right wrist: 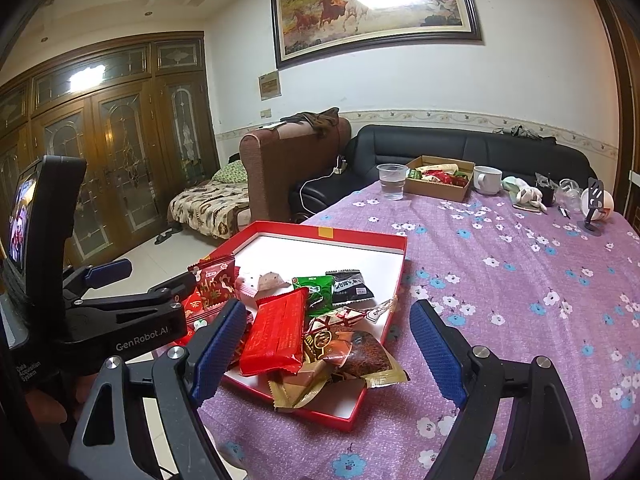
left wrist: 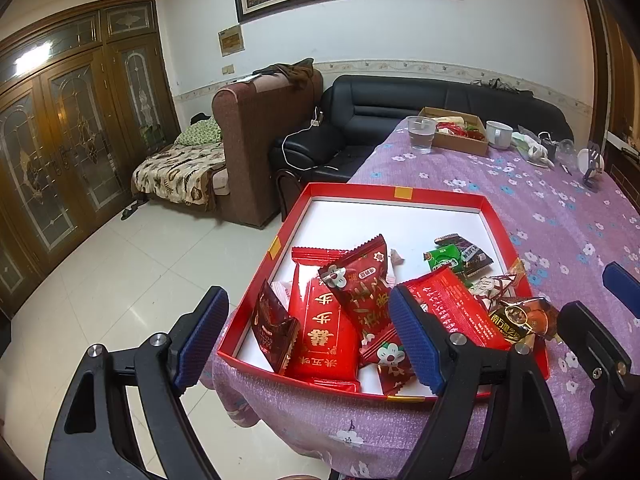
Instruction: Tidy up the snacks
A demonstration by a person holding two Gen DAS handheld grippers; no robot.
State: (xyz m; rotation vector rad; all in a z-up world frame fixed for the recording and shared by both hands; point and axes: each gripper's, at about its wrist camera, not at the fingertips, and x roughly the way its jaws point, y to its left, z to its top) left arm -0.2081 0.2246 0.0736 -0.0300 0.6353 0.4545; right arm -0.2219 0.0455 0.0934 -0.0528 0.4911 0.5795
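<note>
Tablecloth (right wrist: 500, 280) right of red tray (right wrist: 402, 258) clear; snacks (right wrist: 276, 328) crowd tray.

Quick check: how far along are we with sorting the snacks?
Barely started, it seems. The snack packets lie in a loose pile in the red tray; its far half is bare. Nothing is in hand: the left tool and right tool are both open by the pile. The cardboard box across the table holds some snacks.

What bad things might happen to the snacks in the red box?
The red box sits at the table's corner, one corner near the edge, so a push from the left gripper might tip it off. In the pile, the brown packet already droops over the box's rim and may slide out. Far off, the cup of water beside the cardboard box might spill.
</note>
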